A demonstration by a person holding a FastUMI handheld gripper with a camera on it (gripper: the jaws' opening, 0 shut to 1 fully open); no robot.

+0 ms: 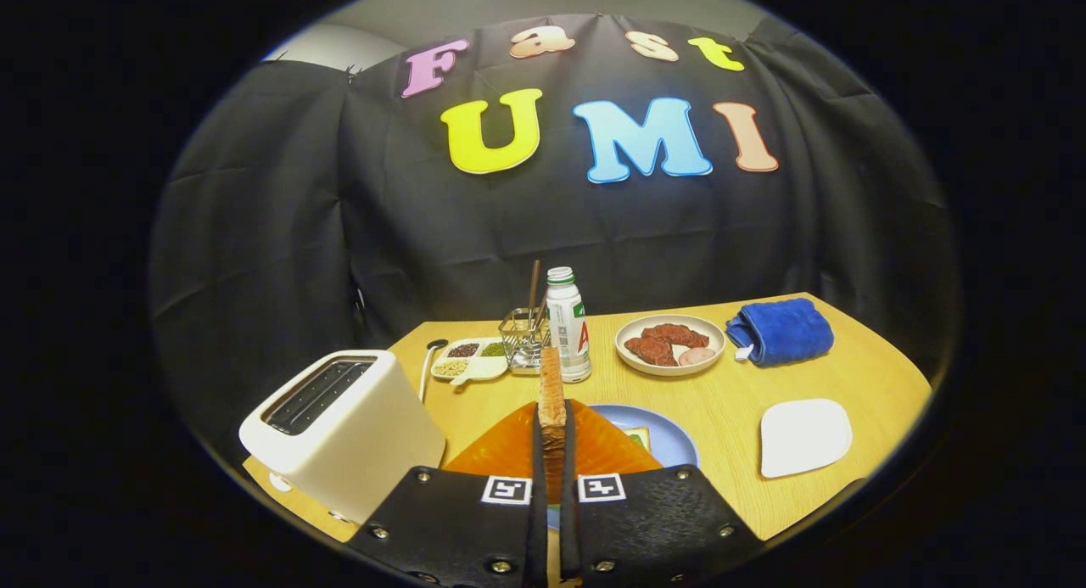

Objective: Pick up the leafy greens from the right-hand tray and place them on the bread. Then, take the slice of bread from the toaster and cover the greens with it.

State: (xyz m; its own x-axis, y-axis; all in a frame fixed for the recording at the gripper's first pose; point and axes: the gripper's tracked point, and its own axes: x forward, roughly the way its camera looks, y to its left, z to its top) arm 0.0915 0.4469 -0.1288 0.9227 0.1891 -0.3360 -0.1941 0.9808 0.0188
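My gripper (552,439) is shut on a slice of bread (551,389), held upright and edge-on between the two fingers, above the table. Just beyond and under the fingers lies a blue plate (670,435); on it I glimpse a bit of bread with green leaf (638,439), mostly hidden by the gripper. The white toaster (339,427) stands to the left of the fingers, its slots looking empty. The white tray (804,436) to the right lies bare.
At the back stand a white bottle (568,325), a wire basket with sticks (524,338), a divided dish of grains (471,361), a bowl of meat (670,344) and a folded blue towel (780,331). An orange mat (509,448) lies under the plate.
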